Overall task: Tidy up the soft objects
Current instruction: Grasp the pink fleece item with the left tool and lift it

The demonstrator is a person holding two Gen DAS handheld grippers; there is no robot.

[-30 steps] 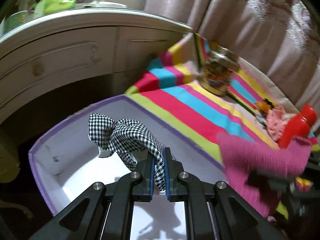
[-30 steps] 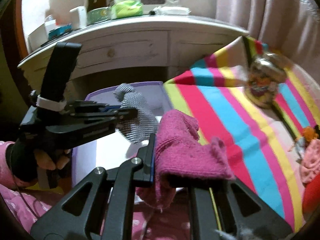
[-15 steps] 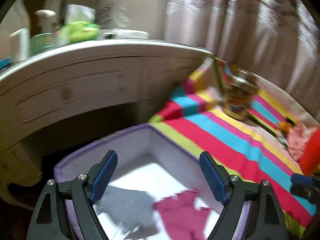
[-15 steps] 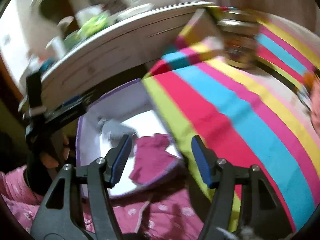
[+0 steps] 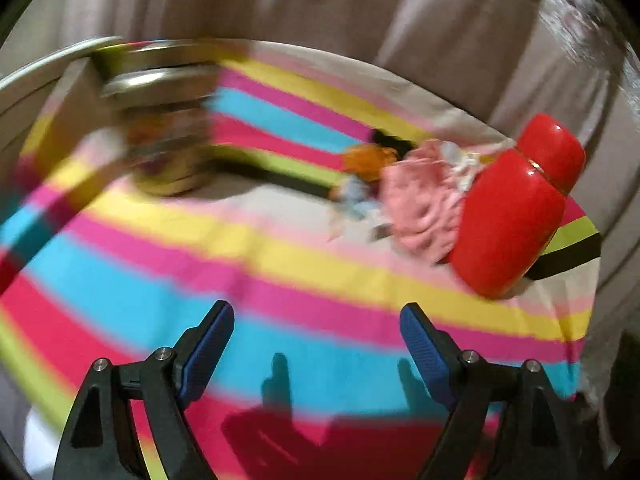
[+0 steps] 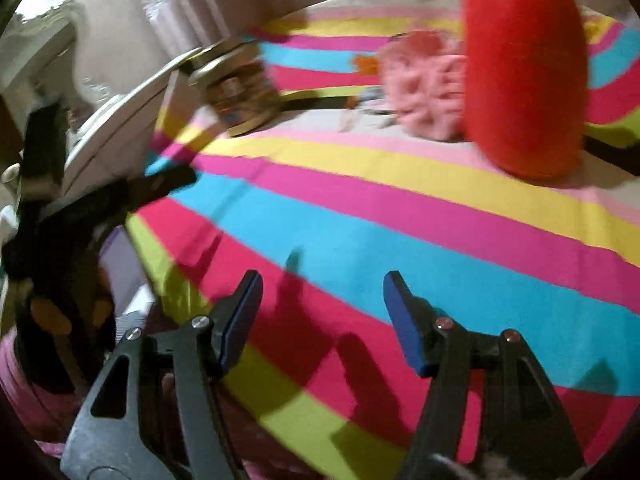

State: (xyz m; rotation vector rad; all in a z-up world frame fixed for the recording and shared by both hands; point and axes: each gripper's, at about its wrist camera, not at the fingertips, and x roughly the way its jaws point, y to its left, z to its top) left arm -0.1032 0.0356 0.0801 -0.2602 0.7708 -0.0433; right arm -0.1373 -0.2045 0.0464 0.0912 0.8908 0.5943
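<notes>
Both grippers empty, jaws spread. Pink soft item (image 5: 420, 208) lies at one o'clock from left gripper (image 5: 316, 344), twelve o'clock from right gripper (image 6: 320, 312); neither evidently nearer.

The round tin (image 5: 164, 128) is smeared by blur, so I cannot read its picture. The red bottle (image 6: 524, 68) loses its top at the picture's edge and hides part of the pink fluffy thing (image 6: 424, 84). My other fingers (image 6: 168, 180) are a dark blur. The small things (image 5: 356, 196) by the pink fluff are too blurry to name.
</notes>
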